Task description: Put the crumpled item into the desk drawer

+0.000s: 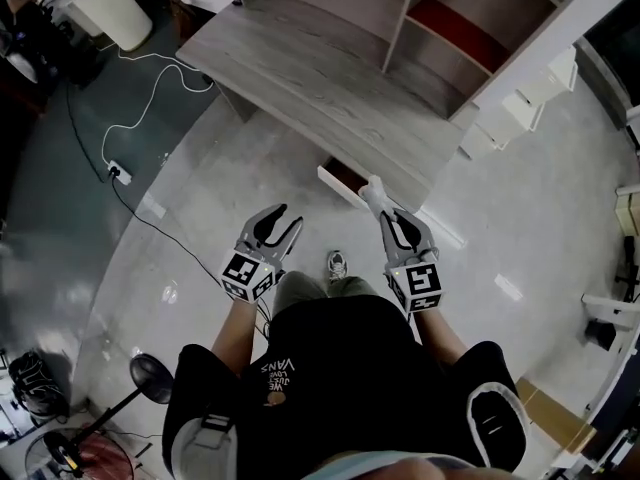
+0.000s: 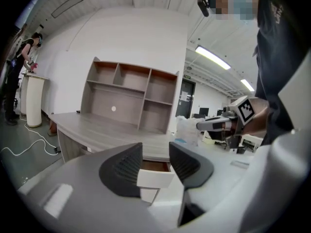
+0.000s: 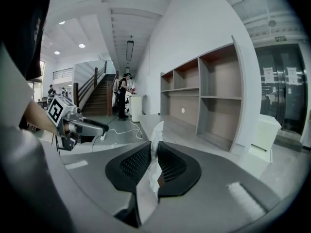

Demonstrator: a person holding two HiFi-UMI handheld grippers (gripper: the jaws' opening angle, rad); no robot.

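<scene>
Grey desk edge overhangs open white drawer.

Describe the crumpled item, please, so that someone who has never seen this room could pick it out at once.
Find the grey wooden desk with shelves; under its front edge a drawer stands open. Just before it, the right claw pinches the crumpled item: thin, white and crinkled, sticking up between dark pads, while the left claw holds nothing.
</scene>
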